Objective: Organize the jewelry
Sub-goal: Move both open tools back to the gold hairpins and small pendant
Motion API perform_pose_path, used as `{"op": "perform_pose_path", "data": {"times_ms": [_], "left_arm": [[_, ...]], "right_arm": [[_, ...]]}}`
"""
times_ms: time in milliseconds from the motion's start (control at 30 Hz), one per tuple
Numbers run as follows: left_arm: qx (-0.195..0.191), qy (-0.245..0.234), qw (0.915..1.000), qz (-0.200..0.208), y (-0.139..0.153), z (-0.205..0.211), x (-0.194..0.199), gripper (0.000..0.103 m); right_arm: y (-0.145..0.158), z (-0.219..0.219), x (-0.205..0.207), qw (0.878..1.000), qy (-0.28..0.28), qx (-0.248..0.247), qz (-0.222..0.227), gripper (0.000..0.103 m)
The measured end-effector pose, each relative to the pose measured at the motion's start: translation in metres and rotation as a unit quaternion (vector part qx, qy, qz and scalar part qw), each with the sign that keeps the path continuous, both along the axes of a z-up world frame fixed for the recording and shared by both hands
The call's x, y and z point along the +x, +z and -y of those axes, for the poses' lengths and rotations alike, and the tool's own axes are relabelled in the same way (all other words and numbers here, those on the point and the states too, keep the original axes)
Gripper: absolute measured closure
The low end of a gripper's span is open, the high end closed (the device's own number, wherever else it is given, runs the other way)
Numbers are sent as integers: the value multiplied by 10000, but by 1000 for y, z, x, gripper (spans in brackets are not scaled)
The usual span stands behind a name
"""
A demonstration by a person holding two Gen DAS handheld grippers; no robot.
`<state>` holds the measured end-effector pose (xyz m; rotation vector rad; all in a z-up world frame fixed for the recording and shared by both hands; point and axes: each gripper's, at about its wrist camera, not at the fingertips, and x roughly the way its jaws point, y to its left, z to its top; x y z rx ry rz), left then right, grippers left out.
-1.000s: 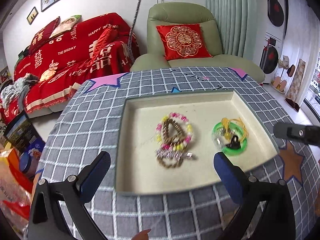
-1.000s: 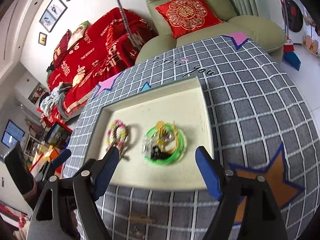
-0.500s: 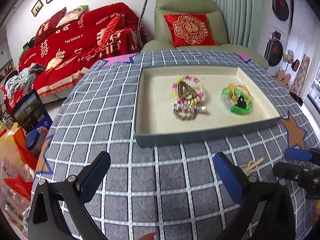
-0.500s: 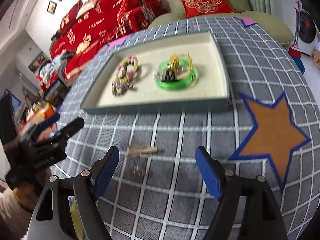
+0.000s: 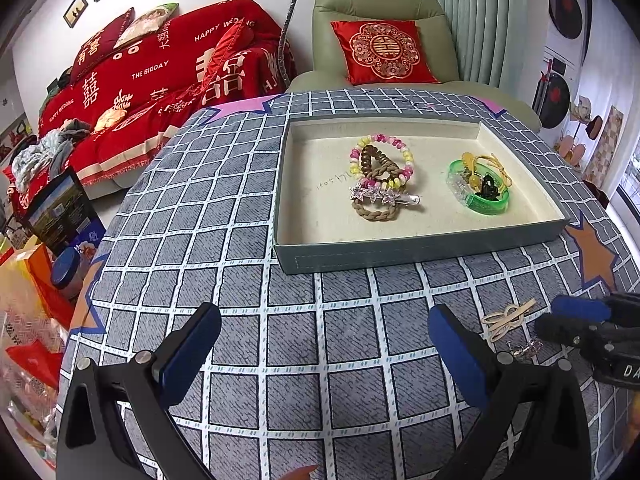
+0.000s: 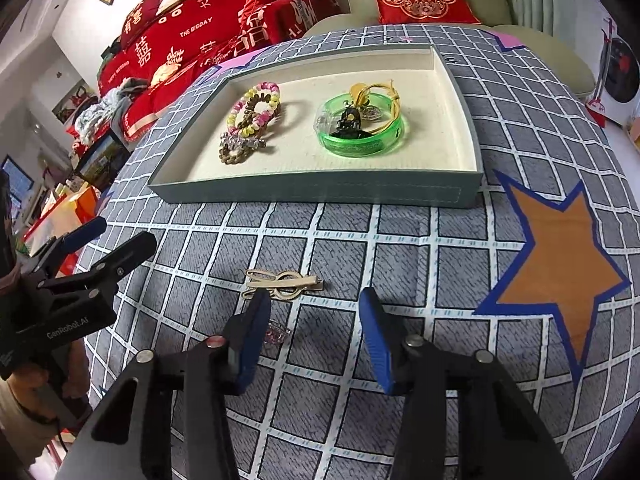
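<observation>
Clearly the step in hand is picking up what lies loose on the grey checked tablecloth (image 6: pixel 400 256) and carrying it to the shallow grey-green tray with the cream lining (image 6: pixel 320 192). The right gripper (image 6: pixel 314 336) hangs low over the cloth with its blue-padded jaws apart and empty. Just ahead of its left fingertip lies the flat beige bow-shaped hair clip (image 6: pixel 282 280), lengthwise across the line of the fingers; a small pinkish sparkly trinket (image 6: pixel 276 334) sits right beside the inner face of that same finger.

My judgement: the clip is thin and flat on soft fabric, so the fingers should come down steeply, straddle its narrow width, and press a little into the cloth before closing, taking care not to pinch the cloth as well. The gripper wants to shift slightly to its left and forward so the clip lies centred between the pads, not under one of them. The trinket is near enough to be knocked aside; it is better taken separately.

The left gripper (image 5: pixel 324 344) is also spread wide and holds nothing, well to the left of the clip, and can stay clear. Beyond both grippers, the tray already holds a pink-and-yellow beaded bracelet (image 6: pixel 256 108) and a translucent green bangle (image 6: pixel 360 136).
</observation>
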<state>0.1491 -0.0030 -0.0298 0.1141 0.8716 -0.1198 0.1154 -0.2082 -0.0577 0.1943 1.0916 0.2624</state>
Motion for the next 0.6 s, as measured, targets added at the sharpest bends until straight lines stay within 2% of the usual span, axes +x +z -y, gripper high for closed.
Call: {"op": "perform_pose_path", "data": {"times_ms": [67, 500, 600], "left_arm": [[-12, 1, 10000, -16, 0, -1, 0, 0], [-16, 1, 10000, -34, -1, 0, -1, 0], [8, -45, 10000, -47, -1, 0, -1, 0]], "right_arm": [[-2, -3, -2, 10000, 87, 15, -21, 62], [-2, -14, -1, 9991, 427, 41, -28, 63], [2, -16, -2, 9985, 532, 6, 86, 63]]}}
